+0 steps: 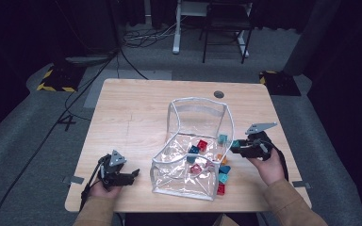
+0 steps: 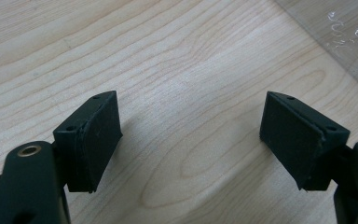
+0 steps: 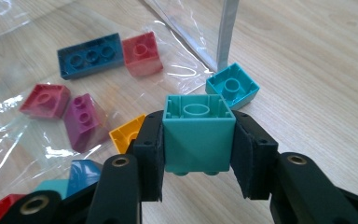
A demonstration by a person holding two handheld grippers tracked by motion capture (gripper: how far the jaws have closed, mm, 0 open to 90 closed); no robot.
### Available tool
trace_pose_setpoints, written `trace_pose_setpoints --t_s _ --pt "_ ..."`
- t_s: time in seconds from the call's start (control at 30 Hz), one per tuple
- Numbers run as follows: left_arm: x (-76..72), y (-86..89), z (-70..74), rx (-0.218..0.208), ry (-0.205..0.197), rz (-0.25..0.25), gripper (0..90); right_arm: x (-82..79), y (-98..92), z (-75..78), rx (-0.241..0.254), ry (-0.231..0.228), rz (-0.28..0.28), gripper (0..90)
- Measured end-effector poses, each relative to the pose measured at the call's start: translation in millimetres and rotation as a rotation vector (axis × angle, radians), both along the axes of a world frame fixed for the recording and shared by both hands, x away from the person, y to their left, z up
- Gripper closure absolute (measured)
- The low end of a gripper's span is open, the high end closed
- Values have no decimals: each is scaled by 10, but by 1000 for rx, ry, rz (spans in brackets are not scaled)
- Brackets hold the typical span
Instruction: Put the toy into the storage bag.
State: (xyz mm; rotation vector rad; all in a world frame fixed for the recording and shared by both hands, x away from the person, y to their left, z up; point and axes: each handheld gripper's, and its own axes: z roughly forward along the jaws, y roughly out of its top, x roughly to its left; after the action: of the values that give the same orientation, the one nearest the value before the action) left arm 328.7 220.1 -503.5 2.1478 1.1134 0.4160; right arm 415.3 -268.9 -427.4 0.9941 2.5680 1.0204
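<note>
right claw (image 3: 196, 154) clamped on one teal brick (image 3: 197, 135), pads pressed to its two sides, hollow underside turned up toward the lens; brick is lifted clear of the tabletop (image 1: 136, 113). in the high view this claw (image 1: 238, 147) sits centre right, just outside the right wall of the clear plastic bag (image 1: 195, 141).

left claw (image 2: 191, 140) spread wide, nothing between the pads, bare wood under it; lower left of the high view (image 1: 131, 177), well apart from the bricks.

progress, as a judgement: work looks like moving bricks between bag and tabletop, one at a time; which direction i cannot tell. one brick in hand, most of the pile untouched, so early-to-middle at best.

count from the right claw's camera: teal, two whole (the held one, one (image 3: 232, 86) on the wood beside the bag's white edge) plus a sliver at lower left; dark blue, two; red or pink, three, with one (image 3: 142, 52) at top centre; magenta, one; yellow, one. bags, one. further bricks may lie hidden.
</note>
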Motion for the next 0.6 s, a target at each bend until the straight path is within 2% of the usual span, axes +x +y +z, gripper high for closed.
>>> trace_pose_setpoints --t_s 0.6 --pt "0 0 0 0 0 0 206 -167 -80 577 62 -68 25 583"
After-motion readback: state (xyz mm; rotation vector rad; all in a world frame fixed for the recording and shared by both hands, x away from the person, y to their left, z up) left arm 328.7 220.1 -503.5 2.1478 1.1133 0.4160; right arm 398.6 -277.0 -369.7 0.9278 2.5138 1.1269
